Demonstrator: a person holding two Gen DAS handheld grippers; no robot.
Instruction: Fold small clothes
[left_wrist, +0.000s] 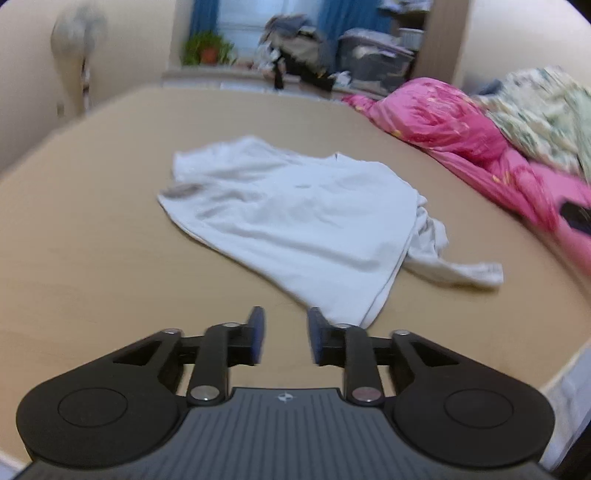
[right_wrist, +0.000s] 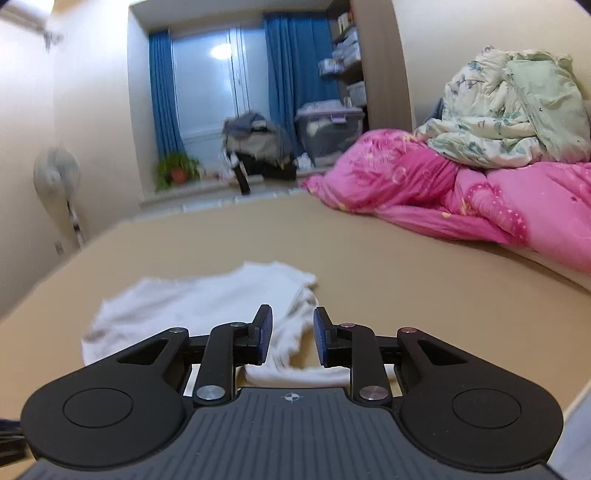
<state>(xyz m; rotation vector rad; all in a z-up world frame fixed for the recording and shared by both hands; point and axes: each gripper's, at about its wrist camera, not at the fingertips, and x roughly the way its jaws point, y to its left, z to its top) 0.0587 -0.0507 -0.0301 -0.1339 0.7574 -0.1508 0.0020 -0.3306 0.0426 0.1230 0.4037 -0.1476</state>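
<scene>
Spreading across most of both views is a tan bed surface (left_wrist: 92, 229), bare but for bedding heaped along its right edge: a pink quilt (left_wrist: 461, 125) with a pale floral comforter (right_wrist: 509, 110) piled on top. Beyond the far edge sit a window with blue curtains (right_wrist: 162, 88), a potted plant (right_wrist: 177, 171), a plastic storage bin (right_wrist: 328, 129) and a standing fan (right_wrist: 57, 173) at the left wall. The task's thing, a small white garment (left_wrist: 295, 210), lies rumpled near the middle of the surface, reaching toward the near edge, with one bunched sleeve or strap trailing toward the right edge. It looks unfolded, so I judge the work barely begun. The left gripper (left_wrist: 283, 334) hangs empty over the near edge, jaws moderately apart, just beside the garment's nearest corner. The right gripper (right_wrist: 293, 338) is likewise parted and empty, above the crumpled right side of the cloth. The main risk is pinching the bunched part, where several layers lie together: lifting it would drag the whole piece into a twist instead of spreading it. A shallow grip on thin fabric could also slip, and both views are motion-blurred, so exact edge positions are uncertain.
</scene>
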